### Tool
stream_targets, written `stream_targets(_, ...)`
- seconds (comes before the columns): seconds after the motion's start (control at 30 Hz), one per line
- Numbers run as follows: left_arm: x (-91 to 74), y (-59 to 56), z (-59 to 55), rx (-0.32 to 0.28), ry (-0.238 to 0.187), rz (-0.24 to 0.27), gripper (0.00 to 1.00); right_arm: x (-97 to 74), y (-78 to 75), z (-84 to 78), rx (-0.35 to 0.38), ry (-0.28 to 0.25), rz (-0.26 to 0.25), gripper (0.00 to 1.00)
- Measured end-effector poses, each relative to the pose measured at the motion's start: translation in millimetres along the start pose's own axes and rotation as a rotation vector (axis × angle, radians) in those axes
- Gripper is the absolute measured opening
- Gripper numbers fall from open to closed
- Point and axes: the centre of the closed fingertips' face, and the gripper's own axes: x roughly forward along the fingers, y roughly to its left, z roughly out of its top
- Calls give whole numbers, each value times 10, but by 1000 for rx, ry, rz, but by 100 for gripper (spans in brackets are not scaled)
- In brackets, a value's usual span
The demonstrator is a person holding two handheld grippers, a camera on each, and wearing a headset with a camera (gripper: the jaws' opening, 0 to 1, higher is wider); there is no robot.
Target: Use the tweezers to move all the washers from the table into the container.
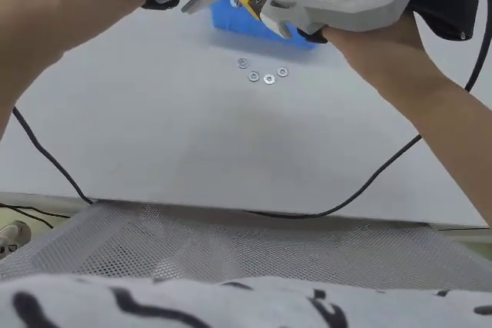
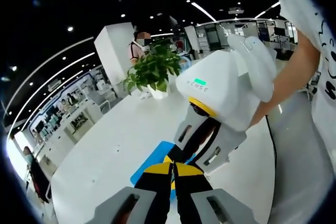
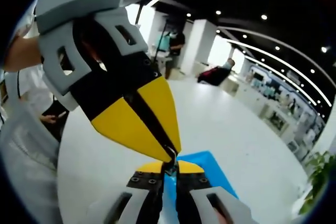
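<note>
1. Washers (image 1: 254, 76): four small silvery rings, each with a clear hole, lie flat in a loose cluster on the white table (image 1: 192, 144), near the blue container (image 1: 231, 19).
2. Left gripper (image 2: 173, 170): yellow-tipped jaws pressed together above the container.
3. Right gripper (image 3: 169, 169): jaws drawn narrow, tips meeting the left gripper's; a thin dark sliver sits there, too small to name.

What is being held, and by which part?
Cannot tell: the left hand-held gripper and right hand-held gripper meet tip to tip on a thin dark sliver. The washers lie loose.
</note>
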Motion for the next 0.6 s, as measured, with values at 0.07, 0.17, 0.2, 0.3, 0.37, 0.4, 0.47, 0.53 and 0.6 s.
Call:
stream_targets(0.07, 40, 48, -35, 3, 4, 7, 0, 40, -31, -7, 1, 2, 1, 4)
stream_targets(0.17, 100, 110, -98, 6, 13, 14, 0, 167, -91, -48, 5, 12, 10, 4)
stream_targets(0.2, 128, 146, -134, 7, 20, 17, 0, 203, -105, -59, 4, 15, 12, 4)
stream_targets(0.3, 179, 219, -210, 1, 31, 21, 0, 310, -140, -85, 10, 24, 20, 4)
stream_targets(0.37, 203, 264, -259, -4, 40, 21, 0, 372, -153, -100, 14, 27, 25, 4)
stream_targets(0.4, 221, 283, -287, -6, 44, 21, 0, 403, -163, -112, 13, 31, 26, 4)
stream_targets(0.47, 241, 301, -311, -7, 48, 21, 0, 447, -185, -132, 9, 35, 27, 4)
stream_targets(0.53, 267, 301, -339, -12, 53, 17, 0, 488, -196, -168, 20, 40, 37, 4)
stream_targets(0.6, 286, 283, -362, -10, 59, 13, 0, 478, -168, -189, 26, 45, 45, 4)
